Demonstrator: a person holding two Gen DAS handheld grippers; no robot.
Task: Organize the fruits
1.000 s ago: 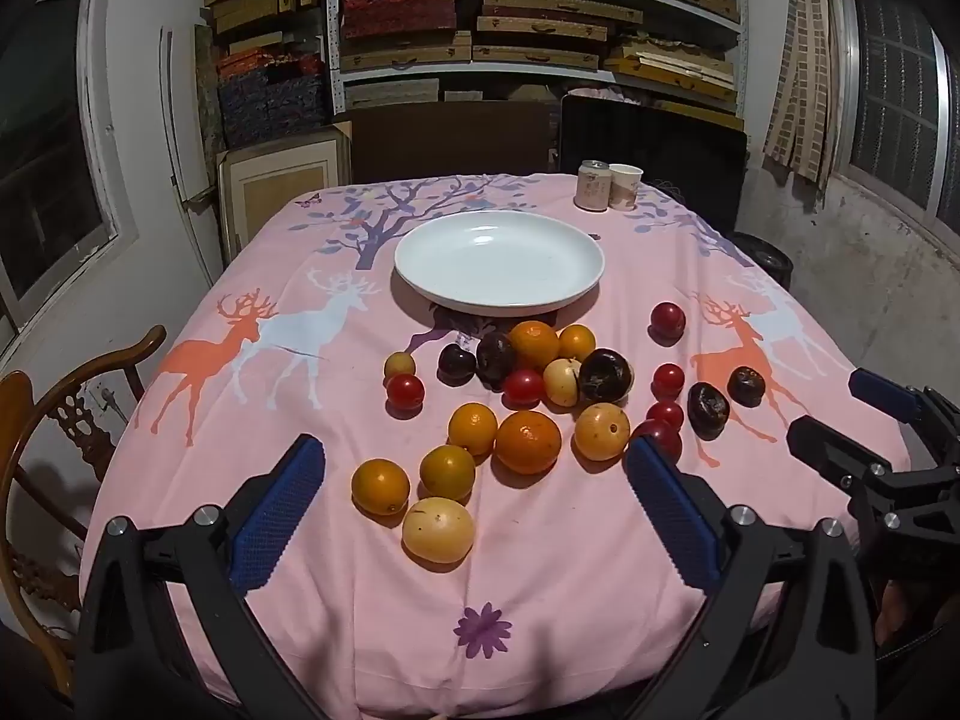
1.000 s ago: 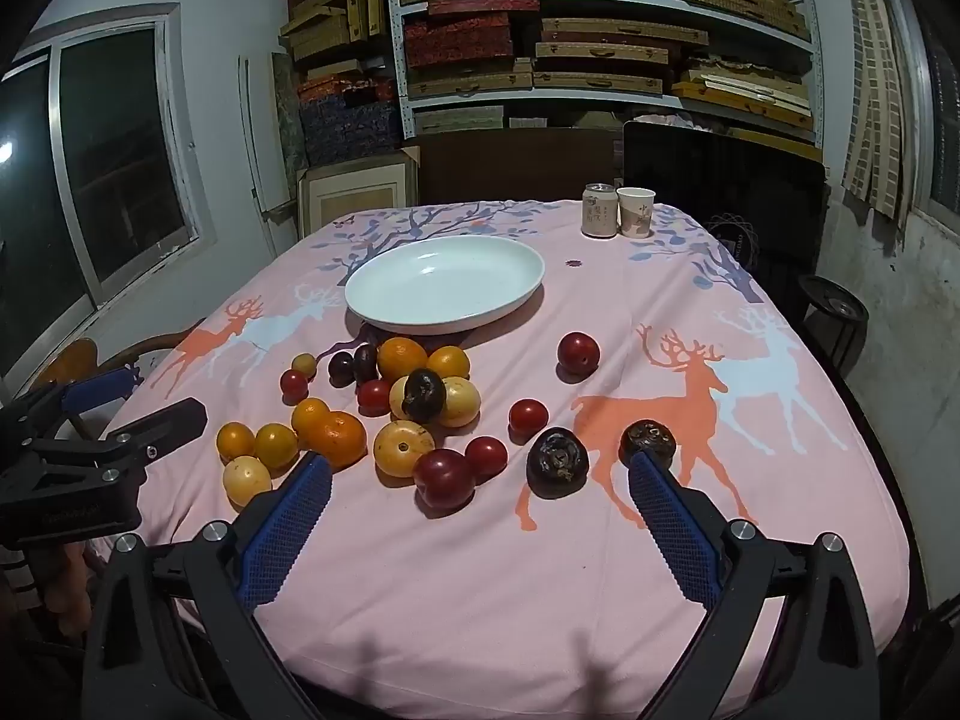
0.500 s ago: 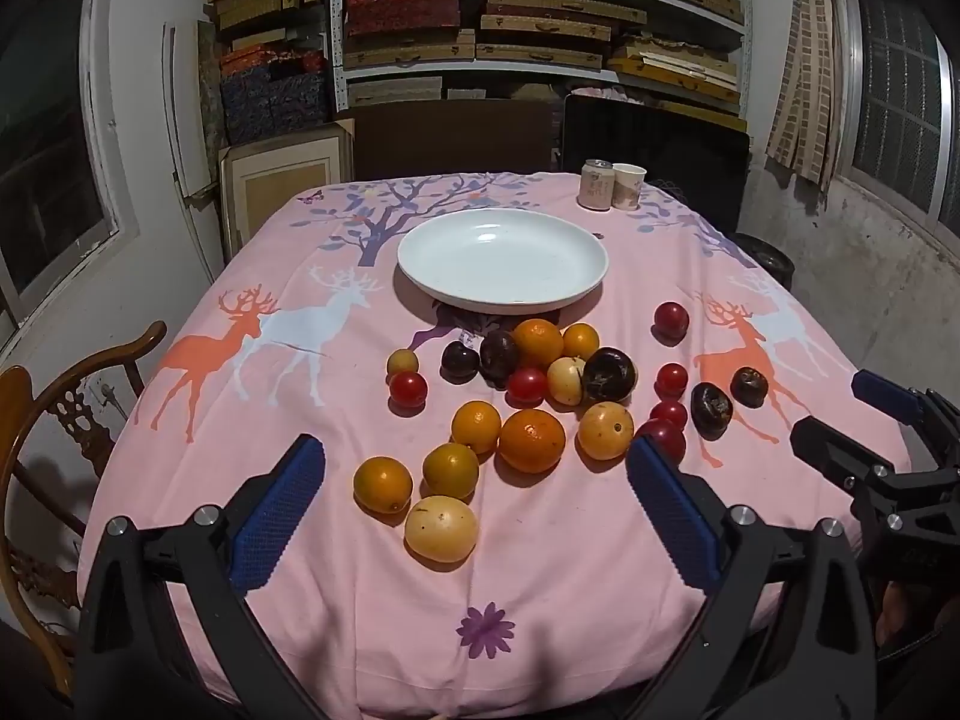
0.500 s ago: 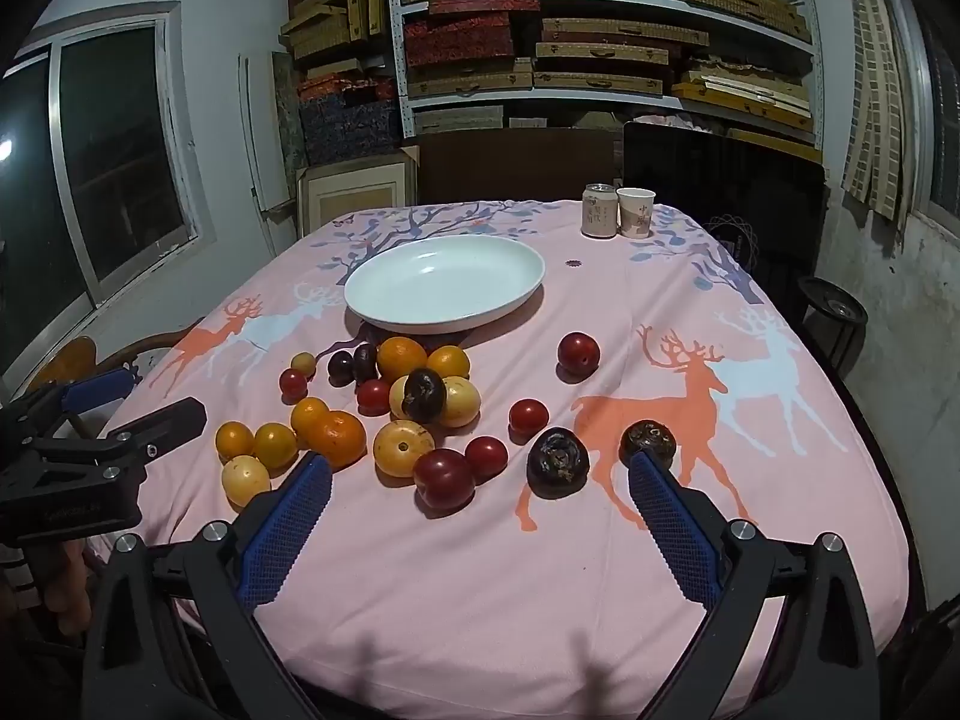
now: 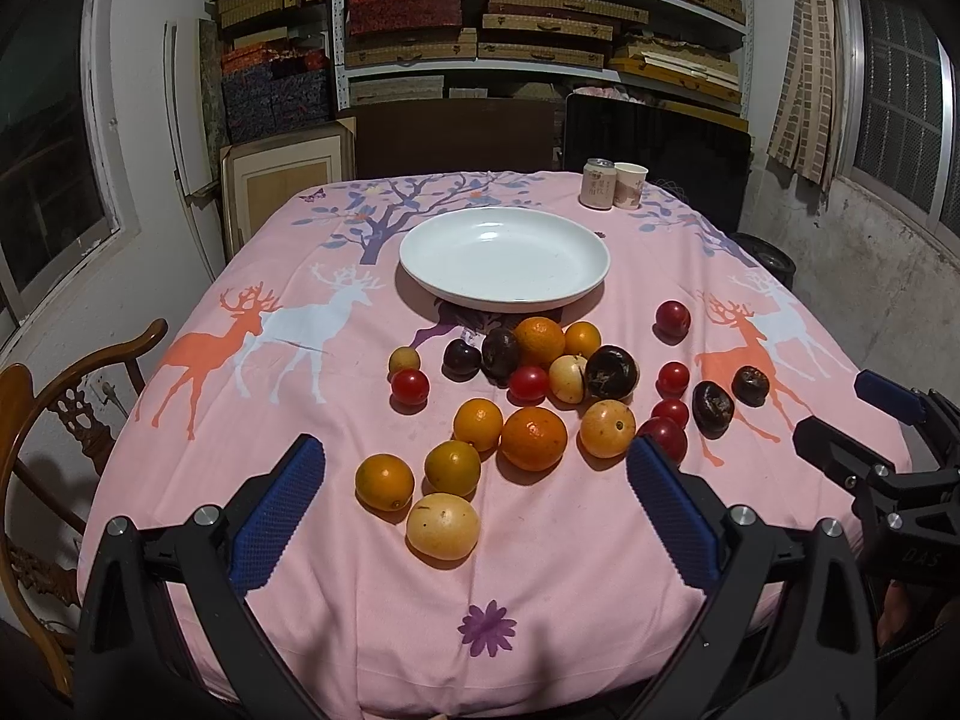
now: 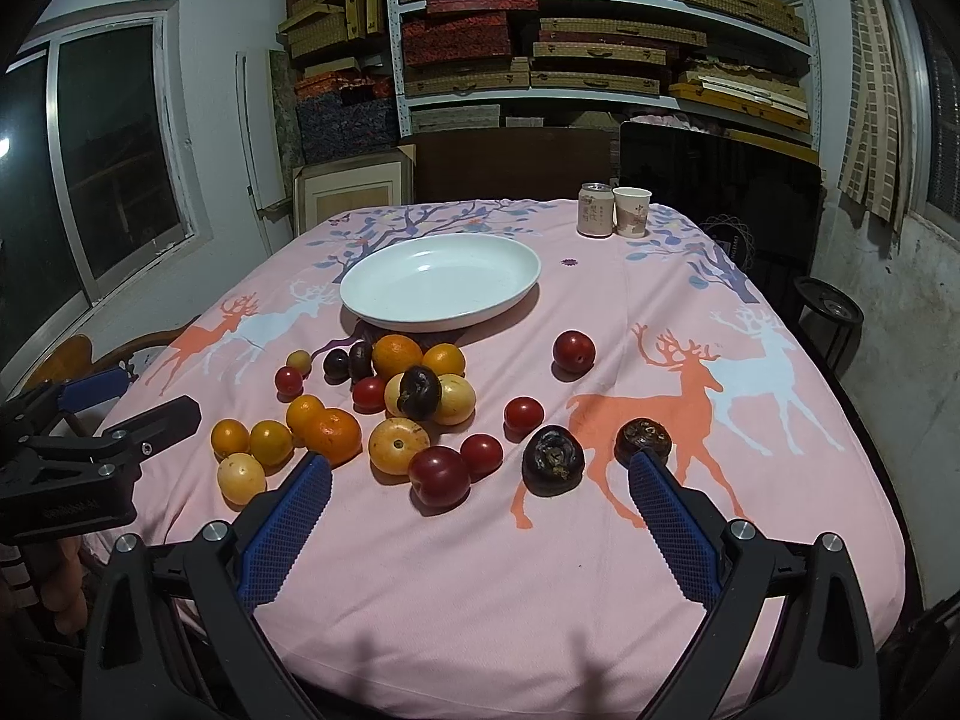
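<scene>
Both the left hand-held gripper [image 5: 474,492] and the right hand-held gripper [image 6: 480,498] hang spread wide and empty over the near edge of the tabletop [image 5: 600,600], with the fruits [image 5: 534,438] scattered mid-table just in front of the bare white plate [image 5: 504,258]. I'd start with an outlier — the pale yellow fruit [image 5: 443,526] nearest the left one — closing gently across its widest part so it doesn't roll off.

Dim indoor light falls from overhead onto the pink tablecloth [image 5: 300,312], leaving short soft shadows under the fruit [image 5: 533,438] and a pale glare spot on the white plate [image 5: 504,255]. Windows [image 6: 120,138] are dark — one small bright flare shows at the right view's left edge. Fisheye distortion bends shelves [image 6: 600,30] and walls; corners vignette to black — focus is sharp throughout
</scene>
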